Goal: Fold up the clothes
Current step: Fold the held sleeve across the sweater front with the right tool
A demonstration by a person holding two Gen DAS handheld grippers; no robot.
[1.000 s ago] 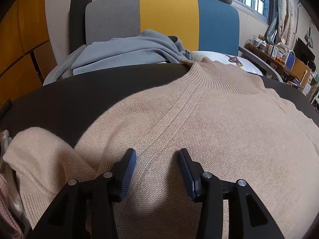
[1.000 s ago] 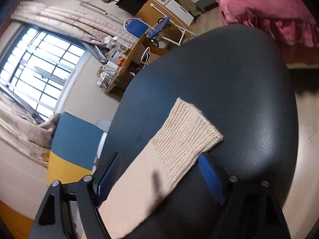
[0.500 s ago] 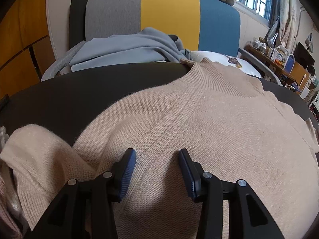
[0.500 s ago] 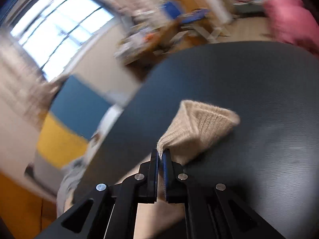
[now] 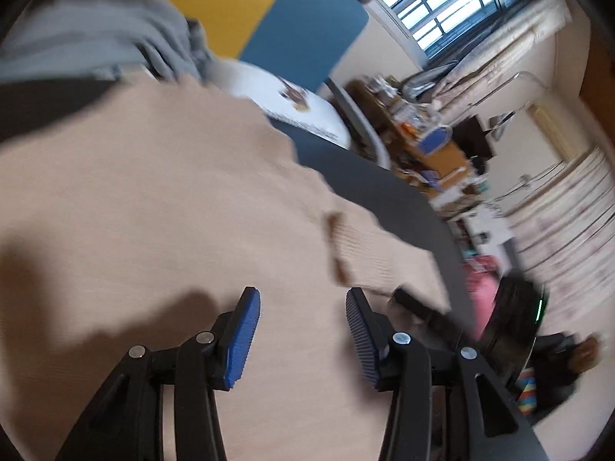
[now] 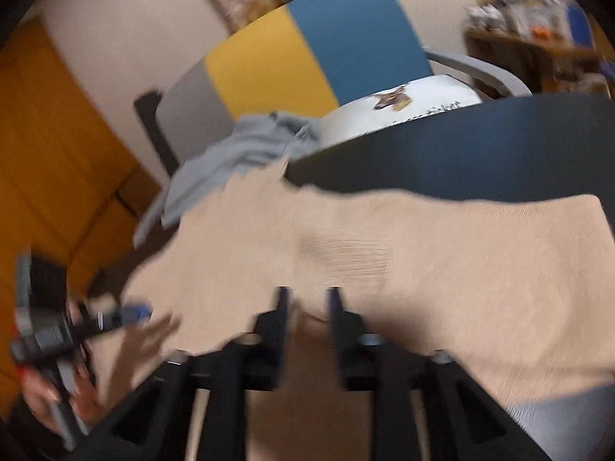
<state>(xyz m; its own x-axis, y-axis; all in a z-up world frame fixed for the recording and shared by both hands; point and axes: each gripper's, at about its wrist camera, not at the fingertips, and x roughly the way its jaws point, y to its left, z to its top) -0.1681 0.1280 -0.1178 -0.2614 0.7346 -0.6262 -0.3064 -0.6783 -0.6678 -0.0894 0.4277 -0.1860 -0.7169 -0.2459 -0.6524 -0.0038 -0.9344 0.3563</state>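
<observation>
A beige knit sweater (image 5: 153, 199) lies spread on the dark round table (image 5: 388, 196). Its right sleeve is folded across the body, with the ribbed cuff (image 5: 365, 253) lying on the chest. My left gripper (image 5: 301, 311) is open and hovers just above the sweater body. In the right wrist view the sweater (image 6: 442, 253) fills the middle. My right gripper (image 6: 307, 299) has its jaws a little apart, with the fabric beneath them. The left gripper also shows in the right wrist view (image 6: 127, 313), at the left edge.
A grey garment (image 5: 96, 46) lies on a chair with grey, yellow and blue panels (image 6: 307, 53) behind the table. A white printed cushion (image 6: 407, 107) sits on the chair seat. A cluttered desk (image 5: 419, 142) and a pink heap (image 5: 480, 288) stand to the right.
My right gripper shut on the sleeve cuff, carried it across onto the sweater body and opened its jaws. My left gripper swung to the right; both views are blurred by motion.
</observation>
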